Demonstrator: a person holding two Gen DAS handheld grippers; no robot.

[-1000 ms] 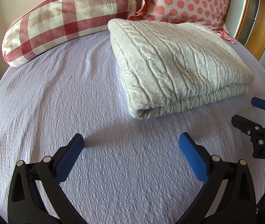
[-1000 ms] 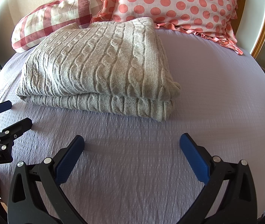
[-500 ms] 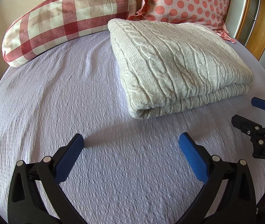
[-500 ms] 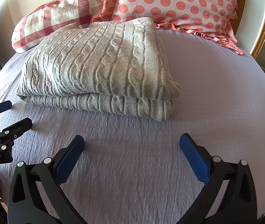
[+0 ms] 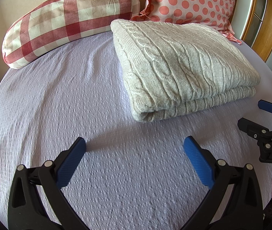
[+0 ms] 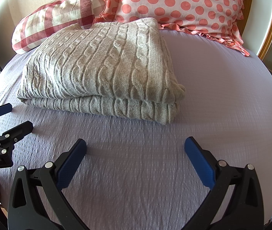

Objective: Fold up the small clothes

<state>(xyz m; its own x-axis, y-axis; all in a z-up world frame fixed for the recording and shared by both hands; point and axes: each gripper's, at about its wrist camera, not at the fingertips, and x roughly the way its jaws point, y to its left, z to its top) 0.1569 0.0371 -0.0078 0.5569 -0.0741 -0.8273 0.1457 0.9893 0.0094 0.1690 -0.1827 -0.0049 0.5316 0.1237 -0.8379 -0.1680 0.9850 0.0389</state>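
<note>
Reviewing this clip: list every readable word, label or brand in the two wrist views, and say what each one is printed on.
"DAS" – white letters on a black plate on the right tongs, seen at the right edge of the left wrist view; the plate runs out of frame, so the word may be cut off.
"GenRobot.AI" – small pale print on the body of the left tongs, seen in the right wrist view.
No other text is visible, including on the folded sweater.
</note>
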